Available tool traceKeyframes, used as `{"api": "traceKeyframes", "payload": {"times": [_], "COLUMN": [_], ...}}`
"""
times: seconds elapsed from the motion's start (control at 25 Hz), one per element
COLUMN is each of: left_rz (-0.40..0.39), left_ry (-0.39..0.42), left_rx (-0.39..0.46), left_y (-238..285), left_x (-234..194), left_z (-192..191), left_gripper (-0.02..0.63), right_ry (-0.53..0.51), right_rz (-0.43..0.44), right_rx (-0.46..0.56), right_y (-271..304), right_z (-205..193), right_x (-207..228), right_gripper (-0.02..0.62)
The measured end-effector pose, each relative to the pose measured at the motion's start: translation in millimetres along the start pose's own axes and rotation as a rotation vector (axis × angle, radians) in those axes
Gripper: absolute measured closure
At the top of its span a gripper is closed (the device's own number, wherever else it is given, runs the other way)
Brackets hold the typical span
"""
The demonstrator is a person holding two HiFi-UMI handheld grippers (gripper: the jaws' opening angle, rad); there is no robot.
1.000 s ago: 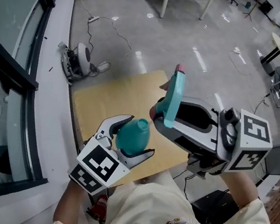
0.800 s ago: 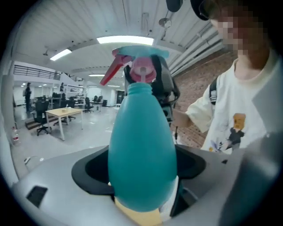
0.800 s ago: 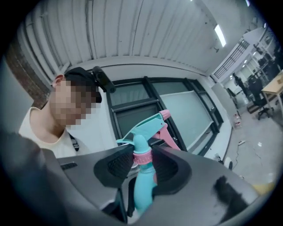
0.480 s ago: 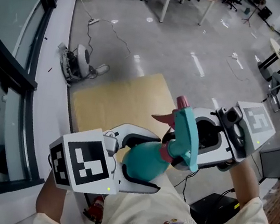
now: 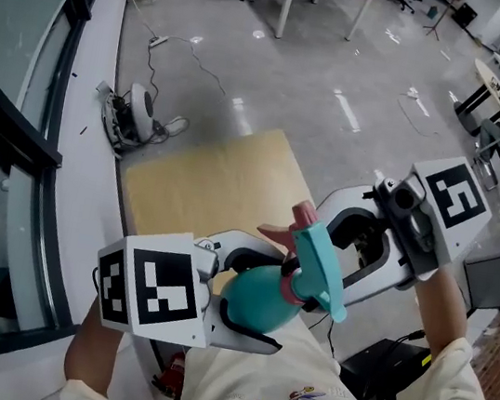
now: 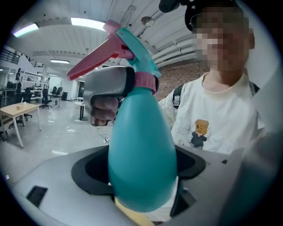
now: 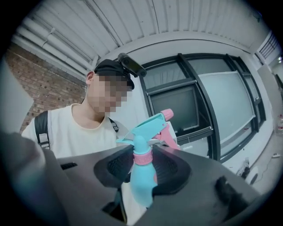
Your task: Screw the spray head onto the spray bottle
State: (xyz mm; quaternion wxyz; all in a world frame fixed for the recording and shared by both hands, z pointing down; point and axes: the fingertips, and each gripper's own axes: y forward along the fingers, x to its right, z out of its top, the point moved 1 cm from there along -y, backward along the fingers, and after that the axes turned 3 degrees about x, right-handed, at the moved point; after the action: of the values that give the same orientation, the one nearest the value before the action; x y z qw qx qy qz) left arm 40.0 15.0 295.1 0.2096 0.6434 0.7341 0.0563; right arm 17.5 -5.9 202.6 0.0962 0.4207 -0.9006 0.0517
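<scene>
The spray bottle (image 5: pixel 252 291) is held in the air above the near edge of the tabletop (image 5: pixel 198 181), just in front of the person's chest. The left gripper (image 5: pixel 262 302) has its fingers (image 6: pixel 48 183) clamped wide on the bottle's teal belly. The bottle leans, its neck towards the far right. The spray head (image 5: pixel 316 269) sits on the neck, pink trigger pointing far-left. The right gripper (image 5: pixel 300 285) reaches in from the right, its fingers (image 7: pixel 177 170) closed on the head's pink collar (image 7: pixel 142 157).

Bottle (image 5: pixel 250 290) base behind left hand-held gripper (image 5: pixel 273 302)
</scene>
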Motion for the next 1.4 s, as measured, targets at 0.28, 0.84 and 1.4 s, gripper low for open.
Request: {"api": "traceKeyframes", "payload": {"times": [0.28,0.84,1.4], "left_rz": [0.322,1.148,1.208], "left_ry": [-0.065,-0.073,-0.075], "left_rx": [-0.011,-0.011,0.216], "left_y": [-1.8,-47.2,-65.8], "left_x": [-38.7,-124.9,-123.8], "left_z": [-12.0,-44.1,-22.6], "left_gripper": [0.19,0.19,0.192], "right_ry": [-0.03,0.01,-0.116], "right_rz": [-0.172,-0.709,-0.847], "right_rx": [-0.099,-0.034,-0.061], "right_y": [-11.8,-27.0,-8.9], "right_z": [-12.9,-33.1,-28.4], "right_x": [24.1,93.4,92.1], "right_gripper": [0.462,0.462,0.374]}}
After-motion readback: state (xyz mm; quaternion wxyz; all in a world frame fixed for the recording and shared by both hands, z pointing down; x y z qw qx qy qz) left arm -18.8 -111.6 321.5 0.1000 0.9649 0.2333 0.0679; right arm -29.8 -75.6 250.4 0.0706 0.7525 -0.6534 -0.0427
